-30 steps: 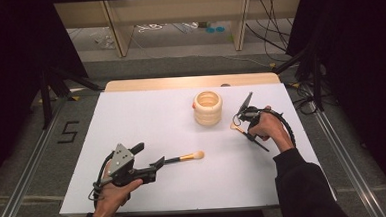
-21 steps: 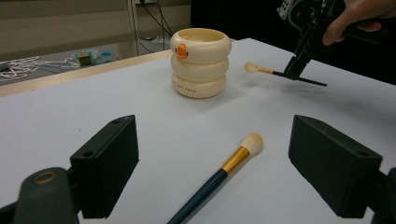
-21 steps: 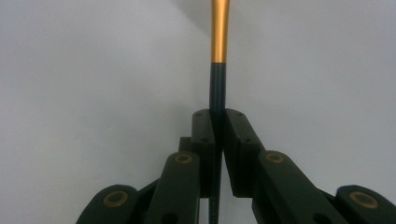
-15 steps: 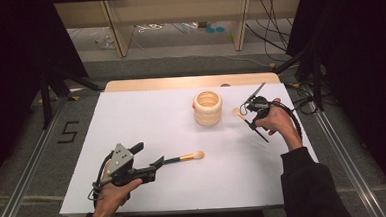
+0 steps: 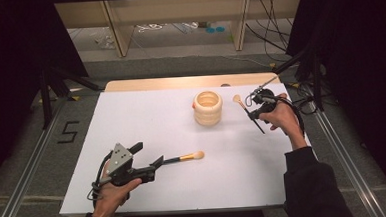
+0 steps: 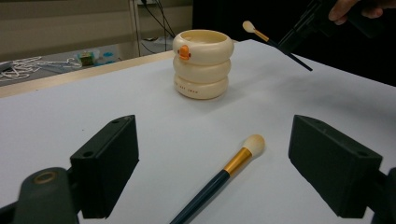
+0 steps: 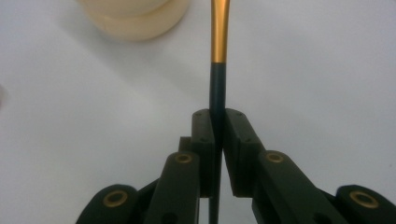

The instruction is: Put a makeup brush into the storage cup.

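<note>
The right tongs grip a thin makeup brush by its dark handle, lifted beside the cream ringed holder near the tabletop's far edge; nothing seems inside yet, though its bottom is hidden. The left tongs stand open around the second brush, lying near the front edge.

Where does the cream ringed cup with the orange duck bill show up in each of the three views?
High view: cream ringed cup stands upper centre on the white table.
Left gripper view: top centre, beyond the open jaws.
Right gripper view: its base is cut by the top edge, left of centre.
Shared landmark: the brush held in the right gripper.
</note>
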Tool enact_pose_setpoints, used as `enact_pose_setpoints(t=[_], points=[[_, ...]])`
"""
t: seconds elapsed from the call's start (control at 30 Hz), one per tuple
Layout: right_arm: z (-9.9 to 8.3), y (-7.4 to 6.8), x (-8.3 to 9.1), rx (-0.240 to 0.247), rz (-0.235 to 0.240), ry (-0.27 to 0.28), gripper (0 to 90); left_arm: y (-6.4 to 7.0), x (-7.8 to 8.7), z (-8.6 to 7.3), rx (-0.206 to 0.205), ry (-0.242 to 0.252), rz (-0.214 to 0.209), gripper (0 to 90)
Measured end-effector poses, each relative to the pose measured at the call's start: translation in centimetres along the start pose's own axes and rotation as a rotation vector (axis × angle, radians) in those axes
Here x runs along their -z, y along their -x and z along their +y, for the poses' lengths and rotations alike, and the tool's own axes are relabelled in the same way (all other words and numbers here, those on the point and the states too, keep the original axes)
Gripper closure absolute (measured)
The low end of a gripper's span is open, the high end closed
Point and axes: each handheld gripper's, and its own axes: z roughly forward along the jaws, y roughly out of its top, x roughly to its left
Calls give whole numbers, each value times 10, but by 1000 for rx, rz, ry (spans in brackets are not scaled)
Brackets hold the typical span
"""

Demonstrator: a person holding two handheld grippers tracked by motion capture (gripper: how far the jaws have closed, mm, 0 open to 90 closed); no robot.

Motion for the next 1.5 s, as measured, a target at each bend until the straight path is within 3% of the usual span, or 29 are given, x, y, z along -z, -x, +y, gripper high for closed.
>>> enact_pose_setpoints(t=[0.33, 0.37, 0.57, 0.7, 0.87, 0.9, 1.0, 1.17, 1.3, 1.5], points=[[5, 3, 10, 6, 15, 207, 830, -1, 0, 0, -5, 0, -2, 159], [6, 4, 11, 17, 39, 225, 830, -1, 0, 0, -4, 0, -2, 159], [9, -1, 13, -23, 69, 326, 830, -1, 0, 0, -7, -1, -2, 159], [11, -1, 16, -18, 105, 349, 830, -1, -1, 0, -6, 0, -2, 159], [15, -4, 17, -21, 120, 444, 830, -1, -1, 0, -5, -7, -6, 159], [16, -6, 18, -39, 130, 442, 829, -1, -1, 0, -10, -9, -7, 159], [19, -7, 18, -31, 141, 491, 830, -1, -1, -1, 1, -7, -5, 159], [23, -10, 17, -35, 164, 553, 830, -2, -1, 0, -14, -10, -6, 159], [27, -9, 16, -13, 128, 580, 830, -1, -1, -1, -14, -12, -7, 159], [38, -14, 19, 3, 132, 621, 830, -2, -1, -1, -14, -11, -7, 159]])
